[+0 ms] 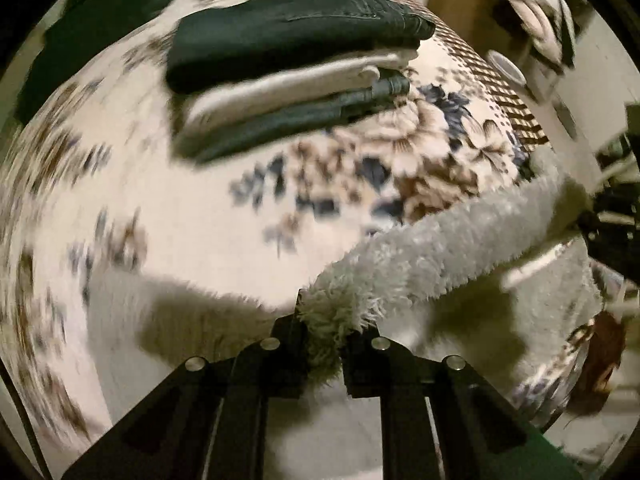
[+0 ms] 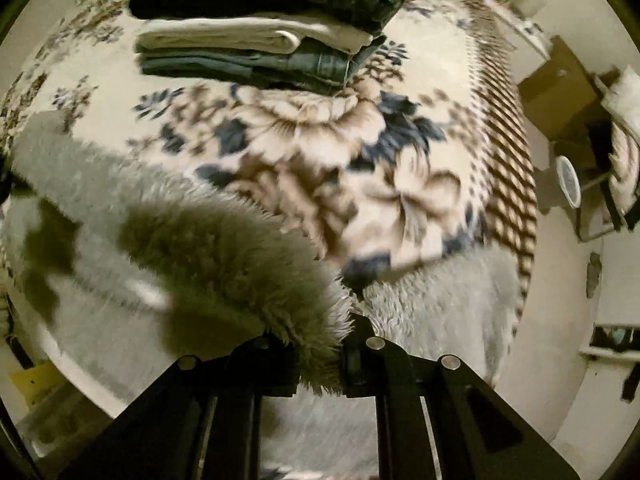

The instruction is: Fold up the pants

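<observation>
pants: white, fluffy, edge lifted | left gripper and right gripper: each clamps that edge | folded stack: three garments, near bed's far edge

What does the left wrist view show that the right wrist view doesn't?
Only the left wrist view: a dark garment lying beyond the stack, and the fluffy white pants stretched taut to the right. Only the right wrist view: a yellow object at lower left. Both: the folded stack on the floral blanket, and each gripper, left and right, with jaws closed on the fluffy fabric.
</observation>
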Available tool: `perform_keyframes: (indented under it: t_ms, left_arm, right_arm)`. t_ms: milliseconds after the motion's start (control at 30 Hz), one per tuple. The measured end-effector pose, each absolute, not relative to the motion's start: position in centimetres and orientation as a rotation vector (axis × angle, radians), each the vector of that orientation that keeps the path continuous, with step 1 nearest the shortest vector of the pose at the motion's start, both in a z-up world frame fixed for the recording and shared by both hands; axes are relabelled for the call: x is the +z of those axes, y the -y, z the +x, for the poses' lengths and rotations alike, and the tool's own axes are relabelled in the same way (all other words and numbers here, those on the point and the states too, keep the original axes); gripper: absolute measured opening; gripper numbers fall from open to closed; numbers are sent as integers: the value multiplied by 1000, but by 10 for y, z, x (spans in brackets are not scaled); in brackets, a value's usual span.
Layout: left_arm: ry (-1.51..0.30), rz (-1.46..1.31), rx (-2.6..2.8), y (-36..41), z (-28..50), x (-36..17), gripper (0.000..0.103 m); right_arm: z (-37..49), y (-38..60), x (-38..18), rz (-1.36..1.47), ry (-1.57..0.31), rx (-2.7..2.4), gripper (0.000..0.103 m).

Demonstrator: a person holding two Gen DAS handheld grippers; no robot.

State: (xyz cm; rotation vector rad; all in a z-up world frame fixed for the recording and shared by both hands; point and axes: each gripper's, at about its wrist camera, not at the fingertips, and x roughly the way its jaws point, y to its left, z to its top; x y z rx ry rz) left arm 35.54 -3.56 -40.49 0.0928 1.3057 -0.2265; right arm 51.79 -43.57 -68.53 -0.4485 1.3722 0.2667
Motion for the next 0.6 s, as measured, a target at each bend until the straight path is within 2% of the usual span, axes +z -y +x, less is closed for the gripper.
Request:
perform_keyframes:
  t_ms: [100,200,367,433,467,500,533,567,600]
  left_arm:
    - [-1328,35,-146,40,291,-411,10]
    - [-1400,-22,-83,39,236,-444,10]
    - [-1554,-98,-20,35,189,-541,11]
    - [-1596,-101,3,34,183,-574,14]
    - [-1616,-107,9,32,183,-583,16]
    - [-1622,-133,10,29,183,-588,17]
    - [-1613,-166,1,25,184,-586,19]
    - [-1609,-172,-4,23,184,-583,24]
    - [-1602,-164,-1,21,184,-577,30]
  right_arm:
    - [454,432,-682,-447,-1349,236,15]
    - [390,427,-704,-455,-1376,212,15]
    - [322,429,-779,-491,-1477,191,15]
    - [309,426,-809,-522,-1518,191,18]
    - [304,426,-826,-536,-1559,185,23]
    - [302,426,-834,-532,-1584,184,38]
    - [301,427,-839,-517,-1615,192,59]
    - [299,429,-839,-479,-1628,203,70]
    - [299,431,-833,-430,-1631,214,85]
